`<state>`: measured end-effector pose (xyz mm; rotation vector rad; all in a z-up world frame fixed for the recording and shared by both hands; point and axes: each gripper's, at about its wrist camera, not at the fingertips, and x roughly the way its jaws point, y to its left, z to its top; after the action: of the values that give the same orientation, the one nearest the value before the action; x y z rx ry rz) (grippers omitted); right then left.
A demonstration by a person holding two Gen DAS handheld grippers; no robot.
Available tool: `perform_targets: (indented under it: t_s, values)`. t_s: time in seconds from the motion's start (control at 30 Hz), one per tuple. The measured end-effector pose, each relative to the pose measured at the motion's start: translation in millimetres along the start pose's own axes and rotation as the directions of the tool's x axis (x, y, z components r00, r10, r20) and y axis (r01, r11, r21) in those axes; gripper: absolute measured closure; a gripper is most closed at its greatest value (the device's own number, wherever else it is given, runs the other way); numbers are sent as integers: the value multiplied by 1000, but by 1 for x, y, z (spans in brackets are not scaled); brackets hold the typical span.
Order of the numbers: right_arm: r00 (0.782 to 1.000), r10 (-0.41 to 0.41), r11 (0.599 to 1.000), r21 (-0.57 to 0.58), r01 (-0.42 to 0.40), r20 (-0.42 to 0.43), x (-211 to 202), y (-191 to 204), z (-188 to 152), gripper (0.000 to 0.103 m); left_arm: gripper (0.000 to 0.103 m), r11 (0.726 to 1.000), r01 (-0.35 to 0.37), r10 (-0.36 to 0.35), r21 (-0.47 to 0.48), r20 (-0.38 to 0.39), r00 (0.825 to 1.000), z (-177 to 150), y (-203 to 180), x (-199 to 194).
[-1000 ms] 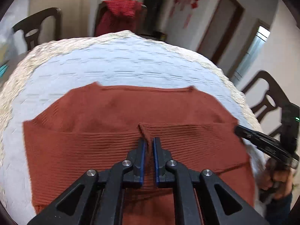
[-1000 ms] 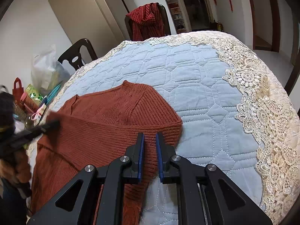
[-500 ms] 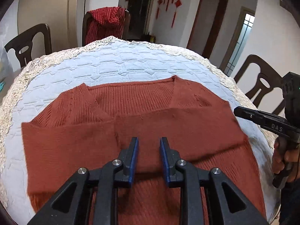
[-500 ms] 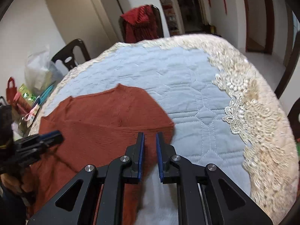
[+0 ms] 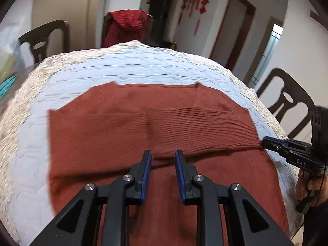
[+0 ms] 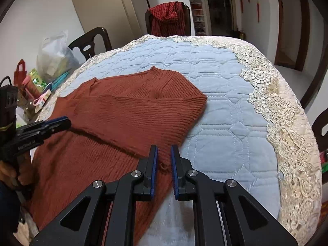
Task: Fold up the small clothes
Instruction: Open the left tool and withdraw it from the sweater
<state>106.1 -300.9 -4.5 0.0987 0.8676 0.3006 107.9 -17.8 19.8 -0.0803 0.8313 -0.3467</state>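
While the rust-red knit sweater (image 5: 147, 135) lies flat on the desk (image 5: 133, 69), spread over a quilted pale-blue cloth (image 6: 221, 110) edged with cream lace (image 6: 287, 127), the left claw (image 5: 163, 153) hovers over the garment's middle with its blue-lined fingers (image 5: 146, 164) parted and nothing between them; a sleeve is folded across the body, its lower edge running just in front of that claw's tips; the neckline faces the far side of the desk. In the right wrist view the right claw (image 6: 163, 149) sits at the garment's right edge, just below the folded sleeve's cuff end; its fingers (image 6: 153, 160) stand a narrow gap apart, released, with a bit of knit edge showing in the gap but not pinched; seen from the left wrist view, the same right claw (image 5: 264, 141) has its tips touching or just beside the sleeve's corner, and which of the two cannot be told. The left claw (image 6: 65, 121) appears at the left of the right wrist view, over the sweater's left side. Beyond the desk a dark wooden chair (image 6: 90, 43) stands beside a second chair draped with a red checked garment (image 6: 168, 18); a white plastic bag (image 6: 55, 55) and small colourful items (image 6: 37, 86) crowd the desk's left end; red hanging ornaments (image 5: 196, 0) mark the wall near a doorway (image 5: 231, 32).
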Motion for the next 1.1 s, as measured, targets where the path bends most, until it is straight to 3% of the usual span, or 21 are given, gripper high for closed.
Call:
perform_targets:
  t_s: [0.17,0.23,0.33,0.47,0.9,1.1]
  values:
    - [999,-21,1000,3,21,-38,4,-3,-8,90,76,995,-70,72,-72,33,997,-8,35,-24]
    - [1000,-8,1000,2,8,-18,-2,-1,-7,90,68,991,-96,101,-97,54,993,-7,46,-31]
    - [1000,6,1000,-6,-6,17,-6,5,-1,90,68,986,-113,122,-124,70,990,-2,59,-31]
    - [1000,19,1000,-4,-19,-7,7,6,0,90,68,983,-126,129,-135,11,992,-11,70,-9]
    - [1000,21,1000,11,-21,-12,-17,10,-18,90,68,987,-126,130,-97,36,991,-36,52,-46]
    - [998,55,998,14,-55,-17,-24,21,-32,90,59,987,-132,136,-89,43,990,-50,41,-57]
